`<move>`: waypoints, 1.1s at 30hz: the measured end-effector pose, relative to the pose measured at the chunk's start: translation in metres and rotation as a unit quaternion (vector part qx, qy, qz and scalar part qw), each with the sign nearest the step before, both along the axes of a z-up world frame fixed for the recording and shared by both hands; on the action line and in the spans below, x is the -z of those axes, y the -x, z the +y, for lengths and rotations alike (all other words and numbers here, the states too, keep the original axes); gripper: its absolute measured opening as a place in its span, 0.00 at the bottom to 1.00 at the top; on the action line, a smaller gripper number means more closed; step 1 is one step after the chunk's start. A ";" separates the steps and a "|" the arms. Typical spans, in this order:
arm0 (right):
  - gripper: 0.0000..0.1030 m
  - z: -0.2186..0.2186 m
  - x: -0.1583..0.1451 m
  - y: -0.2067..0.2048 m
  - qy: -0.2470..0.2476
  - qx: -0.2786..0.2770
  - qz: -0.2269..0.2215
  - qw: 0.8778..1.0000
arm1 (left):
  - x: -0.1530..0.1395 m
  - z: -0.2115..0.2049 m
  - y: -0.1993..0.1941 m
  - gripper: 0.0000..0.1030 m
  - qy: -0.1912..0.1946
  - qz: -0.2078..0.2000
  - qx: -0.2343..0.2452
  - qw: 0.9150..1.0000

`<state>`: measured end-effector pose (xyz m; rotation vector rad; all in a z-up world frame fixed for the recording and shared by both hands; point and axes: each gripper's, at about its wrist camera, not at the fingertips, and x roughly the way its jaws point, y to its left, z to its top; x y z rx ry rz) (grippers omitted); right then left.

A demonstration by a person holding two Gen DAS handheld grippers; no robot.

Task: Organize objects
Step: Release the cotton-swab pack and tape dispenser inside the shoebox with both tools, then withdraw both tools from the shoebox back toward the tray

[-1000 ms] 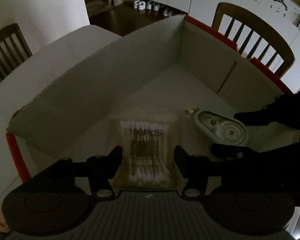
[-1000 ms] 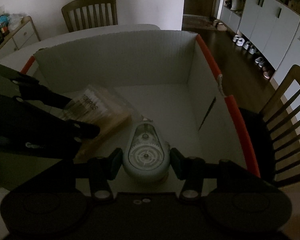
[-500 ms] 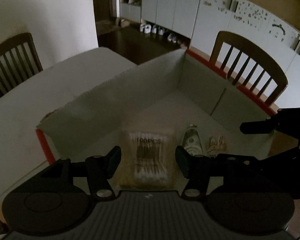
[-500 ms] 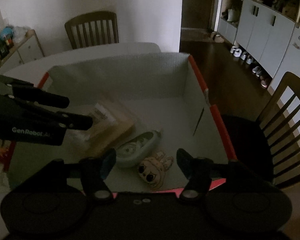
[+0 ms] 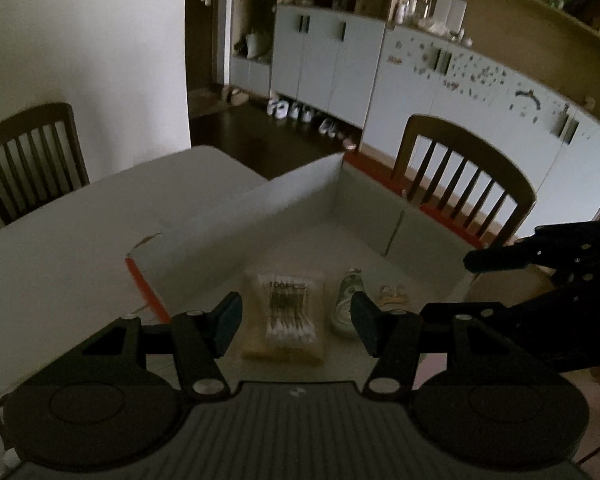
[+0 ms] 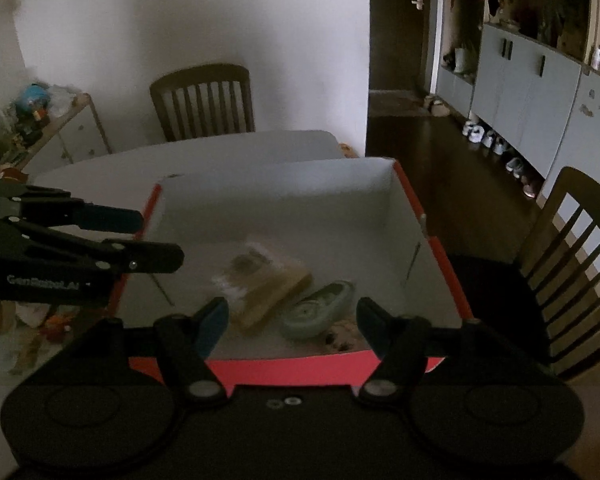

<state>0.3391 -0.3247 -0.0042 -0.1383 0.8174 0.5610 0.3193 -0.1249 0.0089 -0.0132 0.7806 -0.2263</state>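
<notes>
A white box with red rims (image 6: pixel 300 368) (image 5: pixel 260 208) stands on the table. Inside it lie a clear pack of cotton swabs (image 5: pixel 286 312) (image 6: pixel 260 284), a pale green correction-tape dispenser (image 5: pixel 346 302) (image 6: pixel 320 310) and a small rabbit-face charm (image 5: pixel 392 294) (image 6: pixel 340 338). My left gripper (image 5: pixel 296 322) is open and empty, raised above the box's near side; it also shows in the right wrist view (image 6: pixel 148 240). My right gripper (image 6: pixel 292 322) is open and empty above the box's front rim; it shows at the right of the left wrist view (image 5: pixel 500 260).
The box sits on a white table (image 5: pixel 60 232). Wooden chairs stand at the far side (image 6: pixel 204 100), at the right (image 6: pixel 572 256) and at the left (image 5: pixel 28 152). Pale cabinets (image 5: pixel 440 88) with shoes on the dark floor line the room.
Both grippers have let go of the swab pack and the tape dispenser inside the box and have pulled up and back out of it, open and empty.
</notes>
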 end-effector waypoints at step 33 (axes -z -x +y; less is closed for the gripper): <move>0.89 0.100 -0.021 0.128 -0.082 0.015 -0.021 0.996 | -0.005 0.146 0.163 0.80 0.012 -0.040 -0.097 0.994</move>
